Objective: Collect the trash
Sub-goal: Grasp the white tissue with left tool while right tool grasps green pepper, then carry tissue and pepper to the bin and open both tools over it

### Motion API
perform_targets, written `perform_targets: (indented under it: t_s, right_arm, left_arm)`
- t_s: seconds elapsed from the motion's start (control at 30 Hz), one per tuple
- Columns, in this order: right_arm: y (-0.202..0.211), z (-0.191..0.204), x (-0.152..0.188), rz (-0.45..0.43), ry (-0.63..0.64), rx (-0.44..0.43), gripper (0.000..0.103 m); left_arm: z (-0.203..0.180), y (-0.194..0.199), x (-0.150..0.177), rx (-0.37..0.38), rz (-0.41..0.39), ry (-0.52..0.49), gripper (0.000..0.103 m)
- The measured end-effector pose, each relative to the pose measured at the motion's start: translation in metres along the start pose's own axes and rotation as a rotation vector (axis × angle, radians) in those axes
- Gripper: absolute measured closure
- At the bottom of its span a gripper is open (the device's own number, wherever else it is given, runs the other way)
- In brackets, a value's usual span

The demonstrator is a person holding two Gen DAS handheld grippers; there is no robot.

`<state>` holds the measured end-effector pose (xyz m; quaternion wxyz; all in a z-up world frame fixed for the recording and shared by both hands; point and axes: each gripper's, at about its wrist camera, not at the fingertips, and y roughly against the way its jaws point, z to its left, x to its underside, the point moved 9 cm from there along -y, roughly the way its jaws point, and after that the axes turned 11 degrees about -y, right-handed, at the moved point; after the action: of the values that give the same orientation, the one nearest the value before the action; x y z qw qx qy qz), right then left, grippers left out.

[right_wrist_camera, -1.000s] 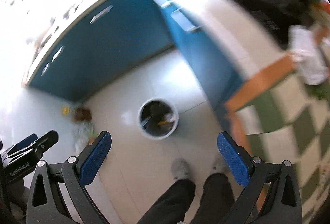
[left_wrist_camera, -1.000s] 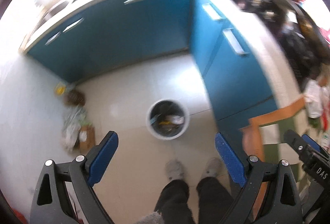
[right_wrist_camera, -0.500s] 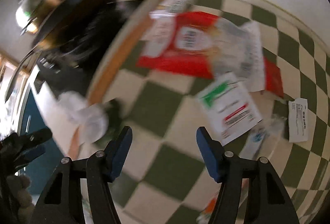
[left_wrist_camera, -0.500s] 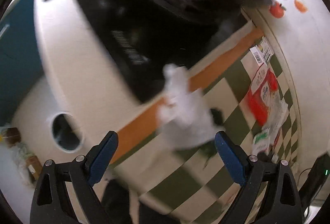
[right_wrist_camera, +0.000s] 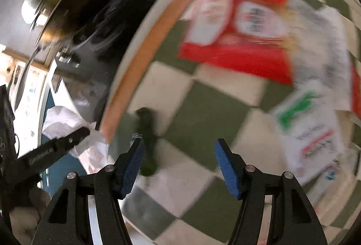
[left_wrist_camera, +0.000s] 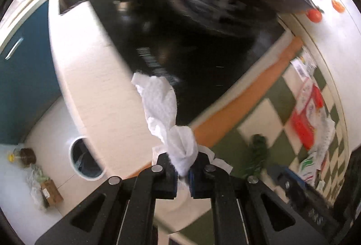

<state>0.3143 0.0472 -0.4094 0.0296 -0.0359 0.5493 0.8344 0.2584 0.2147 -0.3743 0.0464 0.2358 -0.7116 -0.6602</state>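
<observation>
Left gripper (left_wrist_camera: 182, 174) has just clamped onto the tissue (left_wrist_camera: 161, 107) at frame centre. Right gripper (right_wrist_camera: 178, 161), jaws apart and empty, hangs beside a dark scrap (right_wrist_camera: 147, 143). Pickup step; next, probably carry the tissue to the bin (left_wrist_camera: 84, 158), lower left.

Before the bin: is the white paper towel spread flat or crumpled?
Crumpled: the paper towel is bunched and twisted between the left gripper's fingers.

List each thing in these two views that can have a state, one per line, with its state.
left gripper: jaws just closed, shut on the paper towel
paper towel: crumpled, pinched at one end
right gripper: jaws open, nothing between them
trash bin: on the floor, uncovered
red packet: lying flat on the checked cloth
</observation>
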Motion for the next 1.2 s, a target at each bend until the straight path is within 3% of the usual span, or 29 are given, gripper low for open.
perform_targets:
  t_s: [0.07, 0.1, 0.13, 0.2, 0.23, 0.47, 0.67, 0.8, 0.93, 1.2]
  right_arm:
    - [-0.015, 0.013, 0.005, 0.012, 0.041, 0.035, 0.035]
    - [-0.017, 0.022, 0.005, -0.026, 0.081, 0.072, 0.035]
    - [-0.022, 0.029, 0.004, -0.028, 0.112, 0.089, 0.044]
    - [-0.025, 0.040, 0.007, -0.057, 0.165, 0.144, 0.076]
    - [-0.027, 0.045, 0.009, -0.061, 0.180, 0.153, 0.081]
    - [-0.016, 0.105, 0.058, -0.073, 0.268, 0.082, 0.082]
    - [-0.036, 0.189, 0.145, -0.007, 0.422, -0.004, 0.082]
    - [-0.088, 0.224, 0.207, 0.068, 0.510, 0.000, 0.082]
    - [-0.160, 0.234, 0.260, 0.165, 0.538, 0.012, 0.082]
    - [-0.353, 0.217, 0.335, 0.300, 0.570, 0.056, 0.082]
  left_arm:
    - [0.023, 0.011, 0.014, -0.027, -0.015, 0.033, 0.099]
    - [0.033, 0.016, 0.020, -0.043, -0.022, 0.044, 0.099]
    - [0.046, 0.022, 0.027, -0.064, -0.034, 0.057, 0.099]
    - [0.065, 0.030, 0.036, -0.080, -0.044, 0.087, 0.099]
    - [0.078, 0.035, 0.043, -0.089, -0.050, 0.104, 0.099]
    - [0.148, 0.053, 0.089, -0.156, -0.070, 0.183, 0.099]
    - [0.218, 0.042, 0.136, -0.203, -0.044, 0.264, 0.099]
    - [0.272, 0.017, 0.176, -0.204, 0.003, 0.346, 0.099]
    - [0.325, -0.030, 0.220, -0.165, 0.058, 0.442, 0.099]
    - [0.421, -0.195, 0.302, -0.096, 0.185, 0.551, 0.098]
